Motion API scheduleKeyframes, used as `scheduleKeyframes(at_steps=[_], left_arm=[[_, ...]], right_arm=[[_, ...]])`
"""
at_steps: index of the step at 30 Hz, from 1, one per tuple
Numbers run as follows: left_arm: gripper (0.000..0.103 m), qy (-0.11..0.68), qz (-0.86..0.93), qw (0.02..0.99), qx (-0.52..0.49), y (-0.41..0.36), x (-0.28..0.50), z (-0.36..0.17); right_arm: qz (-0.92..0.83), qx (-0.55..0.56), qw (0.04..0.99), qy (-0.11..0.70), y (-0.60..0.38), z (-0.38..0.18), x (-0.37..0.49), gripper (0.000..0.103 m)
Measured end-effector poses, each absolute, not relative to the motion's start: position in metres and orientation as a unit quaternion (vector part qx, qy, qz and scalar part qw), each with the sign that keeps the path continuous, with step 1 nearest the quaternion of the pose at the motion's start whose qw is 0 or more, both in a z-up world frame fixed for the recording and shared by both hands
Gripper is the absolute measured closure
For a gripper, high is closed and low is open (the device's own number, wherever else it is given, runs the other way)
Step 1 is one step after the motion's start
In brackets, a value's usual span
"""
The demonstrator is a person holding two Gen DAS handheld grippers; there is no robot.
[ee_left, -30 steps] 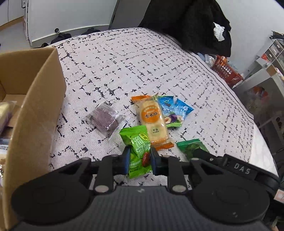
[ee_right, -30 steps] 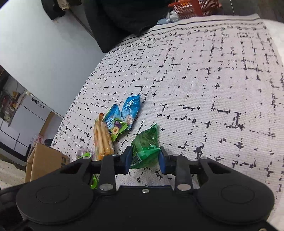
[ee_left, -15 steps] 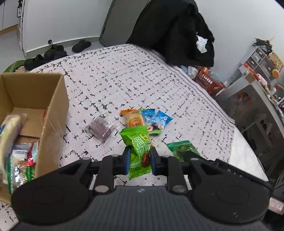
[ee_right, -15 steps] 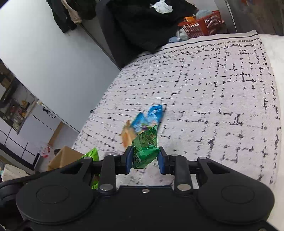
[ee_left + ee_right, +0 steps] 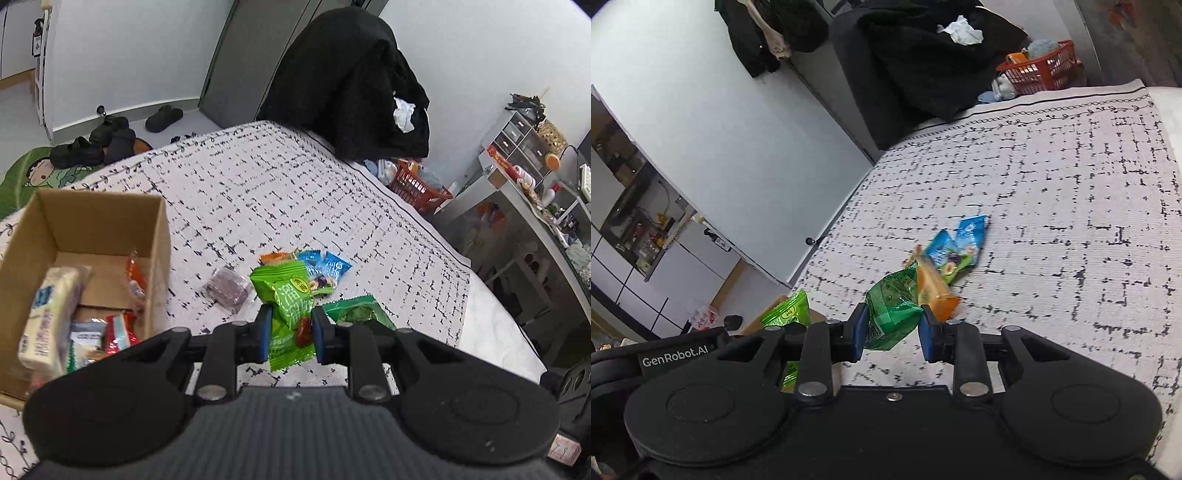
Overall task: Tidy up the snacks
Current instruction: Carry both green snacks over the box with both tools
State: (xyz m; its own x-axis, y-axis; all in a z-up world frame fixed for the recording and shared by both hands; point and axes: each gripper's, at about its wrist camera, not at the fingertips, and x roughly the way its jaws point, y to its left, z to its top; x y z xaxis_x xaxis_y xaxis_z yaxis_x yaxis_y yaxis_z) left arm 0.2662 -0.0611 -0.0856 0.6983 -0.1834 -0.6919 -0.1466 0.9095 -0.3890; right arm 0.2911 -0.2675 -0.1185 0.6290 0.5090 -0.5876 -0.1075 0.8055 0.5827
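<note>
My left gripper [image 5: 289, 334] is shut on a light green snack packet [image 5: 286, 302], lifted above the patterned bed cover [image 5: 258, 192]. My right gripper [image 5: 892, 330] is shut on a dark green snack packet [image 5: 892, 314], which also shows in the left wrist view [image 5: 356, 312]. On the cover lie an orange packet [image 5: 932, 290], blue packets [image 5: 327, 266] and a purple snack in clear wrap [image 5: 228, 287]. A cardboard box [image 5: 155, 236] with several snacks inside stands at the left. The light green packet [image 5: 786, 312] appears at the left of the right wrist view.
A black coat [image 5: 354, 92] hangs over a chair past the bed's far end. An orange basket [image 5: 419, 184] sits on the floor, shelves [image 5: 524, 177] stand at the right, and shoes [image 5: 103, 140] lie on the floor at the far left.
Both grippers have risen from the bed cover with their green packets. The box's inside has come into the left wrist view, and the snacks on the cover look smaller and farther.
</note>
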Motion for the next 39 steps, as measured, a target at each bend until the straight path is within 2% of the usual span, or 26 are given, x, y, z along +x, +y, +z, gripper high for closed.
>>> scheduleKeyframes(at_steps=[20, 39], left_arm=[[0.081, 0.351, -0.003, 0.906, -0.235, 0.009, 0.244, -0.061], [0.081, 0.356, 0.022, 0.906, -0.23, 0.108, 0.245, -0.061]], right_arm=[[0.197, 0.234, 0.874, 0.378, -0.196, -0.078, 0.274, 0.075], [0.215, 0.211, 0.873, 0.384, -0.118, -0.072, 0.277, 0.075]])
